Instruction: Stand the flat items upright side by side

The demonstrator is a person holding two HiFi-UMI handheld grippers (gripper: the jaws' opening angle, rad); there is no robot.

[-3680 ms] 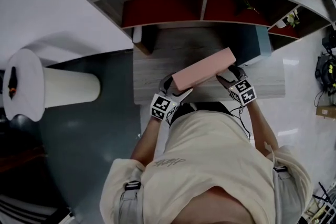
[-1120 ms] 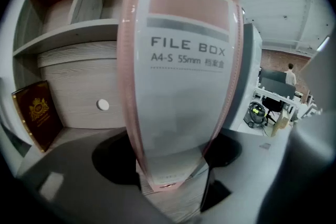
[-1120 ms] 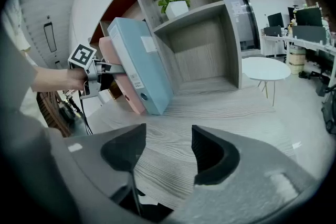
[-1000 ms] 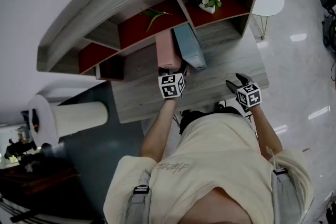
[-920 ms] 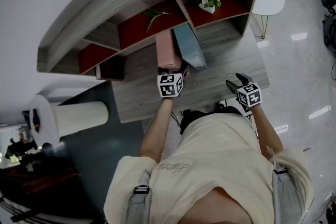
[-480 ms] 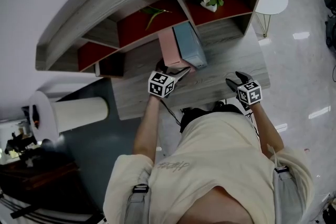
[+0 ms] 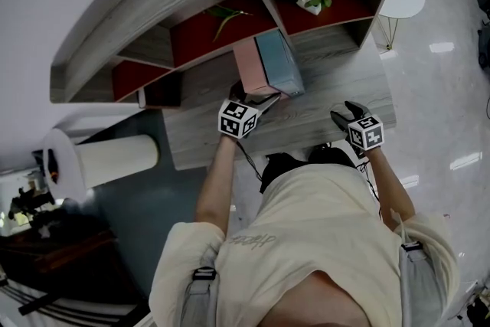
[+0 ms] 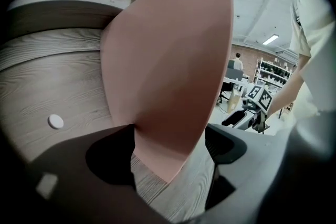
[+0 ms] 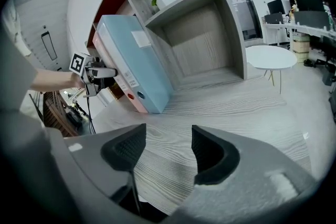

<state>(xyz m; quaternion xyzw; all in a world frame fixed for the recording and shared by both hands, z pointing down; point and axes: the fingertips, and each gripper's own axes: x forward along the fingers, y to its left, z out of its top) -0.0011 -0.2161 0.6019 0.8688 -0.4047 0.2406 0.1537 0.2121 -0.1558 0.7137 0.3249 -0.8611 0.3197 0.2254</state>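
Head view: pink folder (image 7: 251, 73) now stands upright on the desk (image 7: 203, 138) right against the blue folder (image 7: 279, 61), where seconds ago both claws carried it flat. The right gripper (image 7: 348, 112) hasn't moved from the desk's right edge. Left gripper view: left gripper (image 8: 170, 165) has let go, jaws spread wide around the pink folder's near end with a clear gap at one pad. It stands unaided, so the task looks near done. Right gripper view: jaws apart, only desk between.
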